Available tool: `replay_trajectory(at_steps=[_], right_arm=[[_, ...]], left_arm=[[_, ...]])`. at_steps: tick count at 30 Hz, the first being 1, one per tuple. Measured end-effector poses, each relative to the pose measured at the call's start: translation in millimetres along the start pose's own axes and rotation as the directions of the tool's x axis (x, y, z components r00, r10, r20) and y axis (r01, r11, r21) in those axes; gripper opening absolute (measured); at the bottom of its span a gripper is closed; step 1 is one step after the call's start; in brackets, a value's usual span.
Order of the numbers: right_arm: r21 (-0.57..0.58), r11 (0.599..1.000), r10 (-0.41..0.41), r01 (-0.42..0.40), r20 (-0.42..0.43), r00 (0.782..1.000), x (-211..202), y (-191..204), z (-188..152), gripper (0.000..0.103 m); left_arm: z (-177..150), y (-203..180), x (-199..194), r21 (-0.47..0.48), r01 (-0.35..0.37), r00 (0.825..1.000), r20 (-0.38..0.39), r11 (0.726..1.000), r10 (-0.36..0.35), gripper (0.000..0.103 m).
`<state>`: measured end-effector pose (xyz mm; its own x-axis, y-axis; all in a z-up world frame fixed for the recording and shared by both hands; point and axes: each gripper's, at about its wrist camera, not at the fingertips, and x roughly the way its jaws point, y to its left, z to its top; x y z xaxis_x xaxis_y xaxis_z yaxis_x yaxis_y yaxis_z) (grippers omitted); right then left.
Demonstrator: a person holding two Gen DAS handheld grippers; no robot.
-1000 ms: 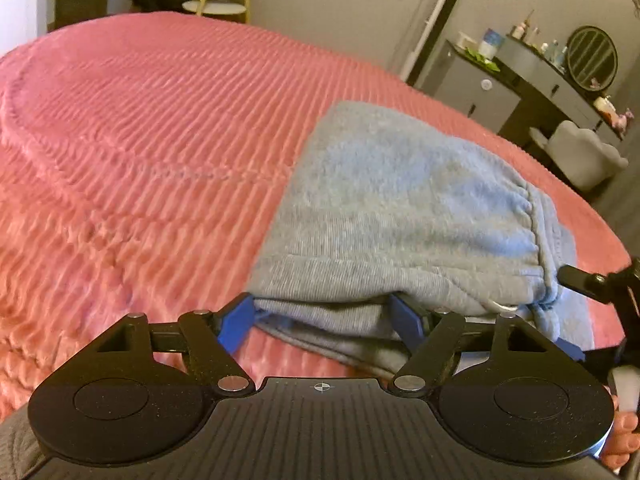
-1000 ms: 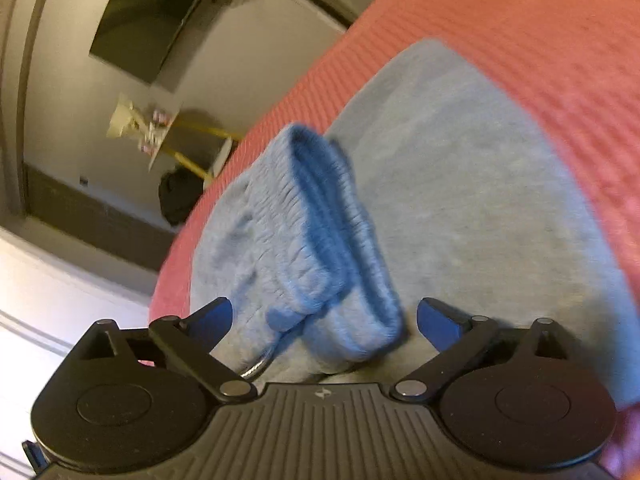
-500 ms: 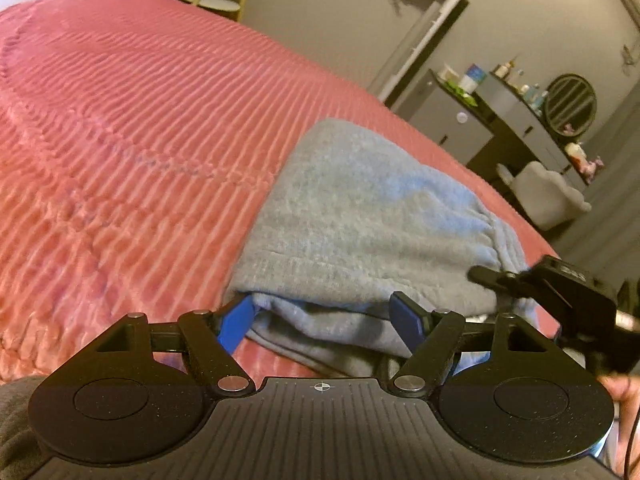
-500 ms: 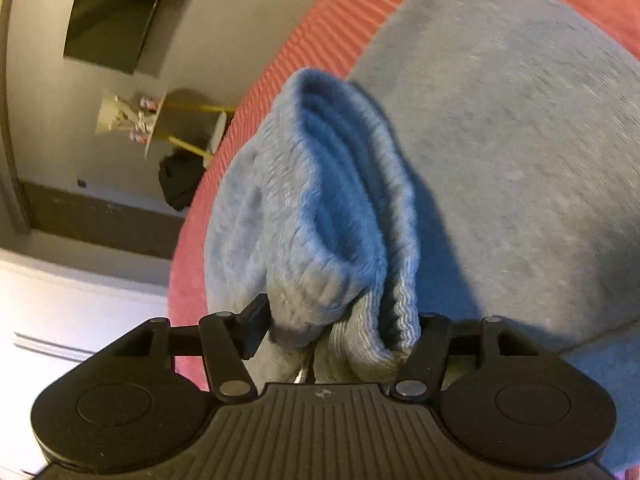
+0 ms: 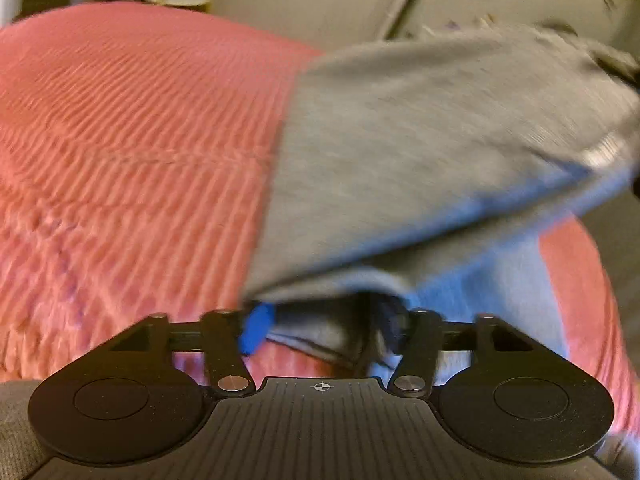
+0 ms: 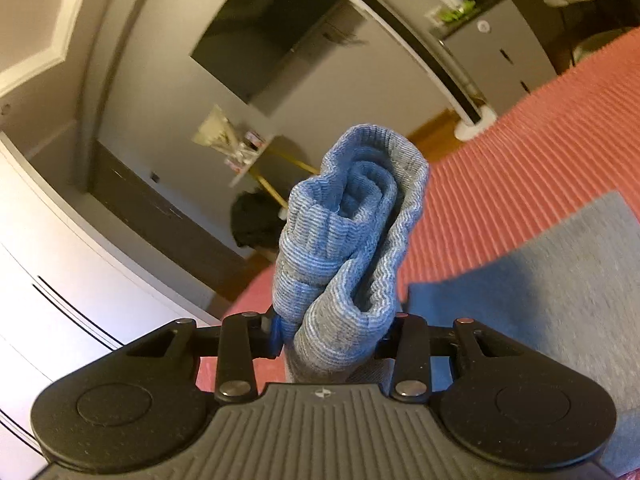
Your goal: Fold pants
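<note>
The right gripper (image 6: pixel 334 330) is clamped narrowly on the bunched ribbed cuff (image 6: pixel 352 232) of the grey sweatpants (image 5: pixel 420 168), held raised above the pink ribbed bedspread (image 5: pixel 132 140). The left gripper (image 5: pixel 324 326) is closed on a lower fabric edge, blurred. Bare bedspread lies leftward.
</note>
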<state>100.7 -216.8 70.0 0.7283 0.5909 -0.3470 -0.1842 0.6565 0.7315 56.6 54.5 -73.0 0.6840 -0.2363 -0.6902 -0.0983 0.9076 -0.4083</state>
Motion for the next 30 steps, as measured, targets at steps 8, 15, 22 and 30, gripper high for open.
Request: replay_trajectory(at_steps=[8, 15, 22, 30], right_arm=[[0.054, 0.995, -0.087, 0.084, 0.057, 0.995, -37.2, -36.5, 9.1, 0.037], [0.119, 0.973, -0.197, 0.196, -0.004, 0.980, -47.8, -104.6, -6.5, 0.037], [0.247, 0.934, -0.236, 0.260, -0.126, 0.964, -47.6, -170.2, -34.1, 0.060], [0.420, 0.899, -0.101, 0.121, -0.069, 0.992, -63.6, -205.2, -38.7, 0.079]], left_arm=[[-0.3, 10.1, -8.3, -0.020, 0.078, 0.997, 0.026, 0.997, -0.078, 0.013], [0.0, 12.1, -14.1, -0.022, 0.110, 0.993, 0.045, 0.994, -0.109, 0.012], [1.3, 19.4, -20.4, -0.038, 0.191, 0.981, 0.035, 0.981, -0.190, 0.012], [6.5, 35.2, -27.6, -0.101, 0.338, 0.940, 0.078, 0.936, -0.331, 0.028]])
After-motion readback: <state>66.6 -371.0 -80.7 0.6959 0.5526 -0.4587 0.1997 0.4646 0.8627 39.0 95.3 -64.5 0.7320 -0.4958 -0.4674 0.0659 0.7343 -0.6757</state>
